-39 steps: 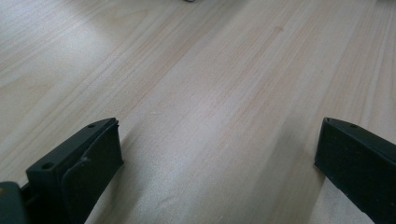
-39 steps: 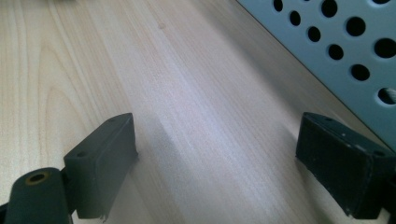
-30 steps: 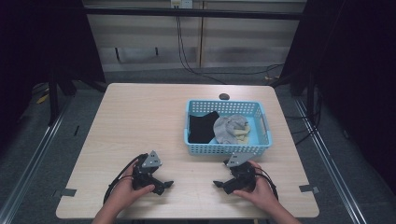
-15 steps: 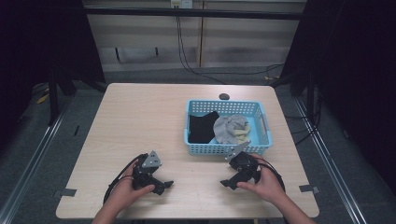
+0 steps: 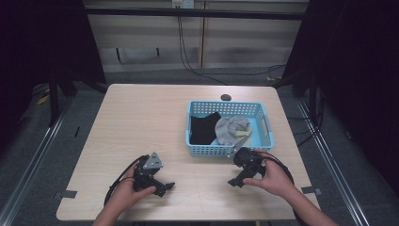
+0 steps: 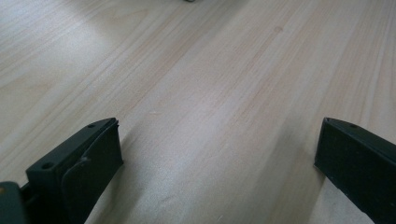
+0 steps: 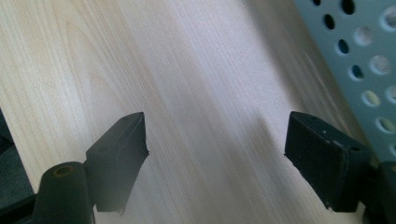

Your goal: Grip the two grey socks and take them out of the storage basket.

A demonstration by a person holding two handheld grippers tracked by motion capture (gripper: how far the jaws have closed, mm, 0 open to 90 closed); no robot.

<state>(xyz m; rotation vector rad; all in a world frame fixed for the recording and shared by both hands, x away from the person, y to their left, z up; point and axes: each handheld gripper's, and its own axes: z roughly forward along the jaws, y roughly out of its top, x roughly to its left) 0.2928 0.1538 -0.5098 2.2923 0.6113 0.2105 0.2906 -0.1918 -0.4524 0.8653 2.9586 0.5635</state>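
Pale wooden table (image 5: 141, 122), dark room around it. Right gripper (image 7: 215, 154) jaws spread wide over bare wood, holding nothing; left gripper (image 6: 217, 158) the same, low at the near edge. Blue basket (image 5: 263, 120) sits just beyond the right gripper (image 5: 242, 170), its perforated wall (image 7: 355, 60) close beside one jaw. Inside lie a black cloth (image 5: 204, 128) and a grey cloth (image 5: 230, 129), side by side. Right hand (image 5: 270, 178) is clearly nearer; left gripper (image 5: 153, 178) sits well apart. Likely reach: forward, over the near wall.
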